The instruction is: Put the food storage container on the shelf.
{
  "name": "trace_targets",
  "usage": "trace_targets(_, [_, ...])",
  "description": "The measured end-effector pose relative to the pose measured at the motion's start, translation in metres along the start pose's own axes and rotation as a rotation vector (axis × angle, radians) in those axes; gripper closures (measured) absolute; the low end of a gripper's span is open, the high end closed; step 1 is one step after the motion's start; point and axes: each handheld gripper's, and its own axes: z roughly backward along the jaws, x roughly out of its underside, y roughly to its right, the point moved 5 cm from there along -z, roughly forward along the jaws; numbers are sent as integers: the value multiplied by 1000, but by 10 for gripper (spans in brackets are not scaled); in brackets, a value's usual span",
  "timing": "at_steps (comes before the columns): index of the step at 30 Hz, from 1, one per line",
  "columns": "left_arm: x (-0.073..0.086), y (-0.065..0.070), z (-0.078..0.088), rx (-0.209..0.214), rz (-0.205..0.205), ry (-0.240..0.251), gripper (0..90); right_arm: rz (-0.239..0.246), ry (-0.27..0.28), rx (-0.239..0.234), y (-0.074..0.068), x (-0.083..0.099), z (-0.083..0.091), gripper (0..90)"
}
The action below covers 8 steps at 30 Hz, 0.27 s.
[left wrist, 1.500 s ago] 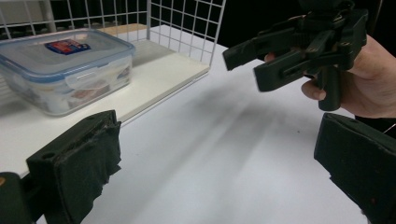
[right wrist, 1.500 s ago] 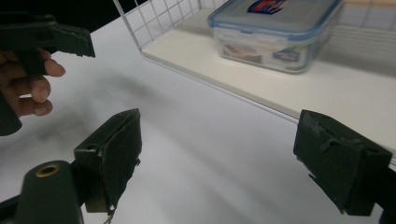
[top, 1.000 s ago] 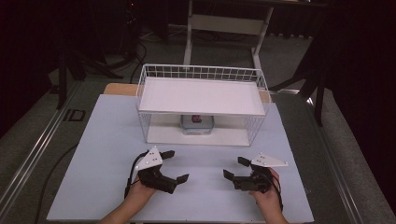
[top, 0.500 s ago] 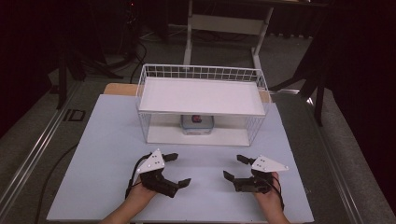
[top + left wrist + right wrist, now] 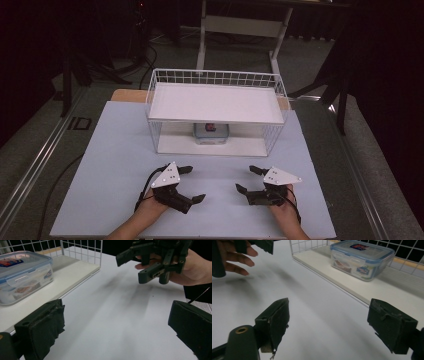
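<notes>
A clear lidded plastic container with a red label sits on the lower board of a white wire rack, under its white top shelf. My left gripper rests low over the pale blue mat in front of the rack, open and empty. My right gripper faces it from the right, also open and empty. In the left gripper view the container lies far left, and the other gripper is ahead in a hand. In the right gripper view the container stands beyond the rack's front edge.
The pale blue mat covers the tabletop, with bare surface on both sides of the rack. A metal stand rises behind the table. Dark floor and rails flank the table edges.
Both grippers have stayed open. The left one has drifted slightly toward the table's near edge; the right has barely moved.
</notes>
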Motion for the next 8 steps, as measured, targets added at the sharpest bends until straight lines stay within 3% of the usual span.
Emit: trace_targets(8, [1, 0, -1, 2, 2, -8, 15, 5, -18, 30, 6, 4, -1, 179])
